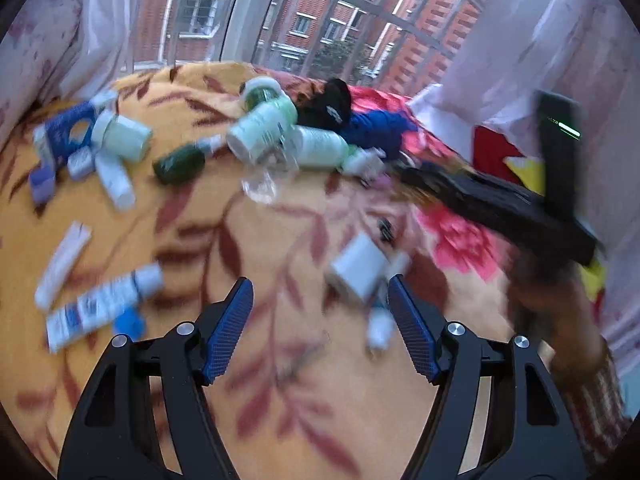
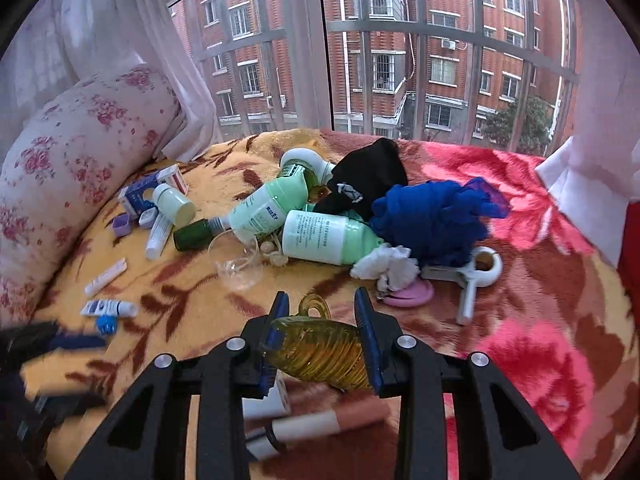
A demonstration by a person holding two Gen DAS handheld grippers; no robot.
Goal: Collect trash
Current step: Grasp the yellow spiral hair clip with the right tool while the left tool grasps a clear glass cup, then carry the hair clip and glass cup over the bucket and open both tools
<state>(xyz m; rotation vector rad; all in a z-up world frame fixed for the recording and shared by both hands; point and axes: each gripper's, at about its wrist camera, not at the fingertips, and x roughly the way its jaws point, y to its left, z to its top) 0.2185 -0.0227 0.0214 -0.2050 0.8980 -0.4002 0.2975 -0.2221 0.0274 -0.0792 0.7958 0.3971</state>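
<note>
Amber bottle (image 2: 320, 354) clamped between right hand-held gripper (image 2: 322, 336) fingers.

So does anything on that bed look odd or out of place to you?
Yes: a heap of bottles lies tipped over on the blanket, with a clear plastic cup on its side beside them. The right gripper holds a crushed amber bottle.

Colours and patterns, placed relative to the yellow-orange blanket (image 2: 208, 280) with its reddish-brown leaf print: at its left edge, a white pillow (image 2: 68, 152) with pink roses; at its centre, pale green bottles (image 2: 268, 208), black cloth (image 2: 368, 176) and blue cloth (image 2: 436, 216); adjoining its right side, a red blanket (image 2: 540, 340) with pink flowers; above its near part, an amber translucent bottle (image 2: 320, 352) between blue gripper pads (image 2: 366, 320).
</note>
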